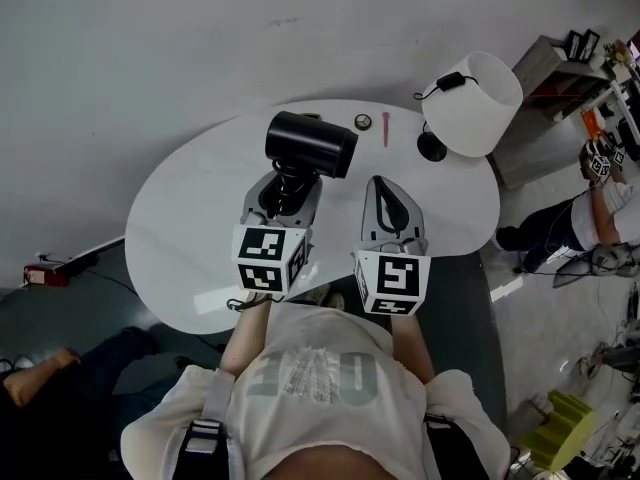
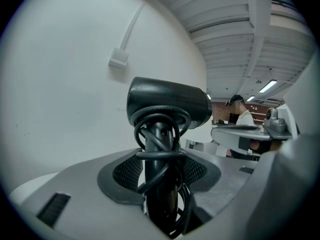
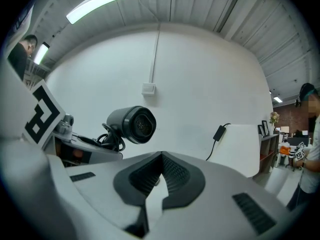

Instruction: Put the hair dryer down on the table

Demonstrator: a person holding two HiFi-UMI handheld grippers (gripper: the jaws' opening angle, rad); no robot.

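A black hair dryer (image 1: 310, 143) stands upright over the white oval table (image 1: 190, 228), its barrel pointing right. Its cord is wound round the handle. My left gripper (image 1: 287, 190) is shut on that handle, and in the left gripper view the handle and cord (image 2: 161, 154) fill the gap between the pads of the left gripper (image 2: 160, 169). Just to the right, my right gripper (image 1: 386, 183) hangs shut with nothing in it. In the right gripper view the tips of the right gripper (image 3: 161, 156) meet, and the hair dryer (image 3: 132, 125) shows at upper left.
A white lamp (image 1: 472, 103) with a black cord stands at the table's far right. A pink pen (image 1: 386, 128) and a small round object (image 1: 363, 121) lie behind the dryer. A person (image 1: 590, 218) is off to the right, another (image 1: 40, 368) sits at lower left.
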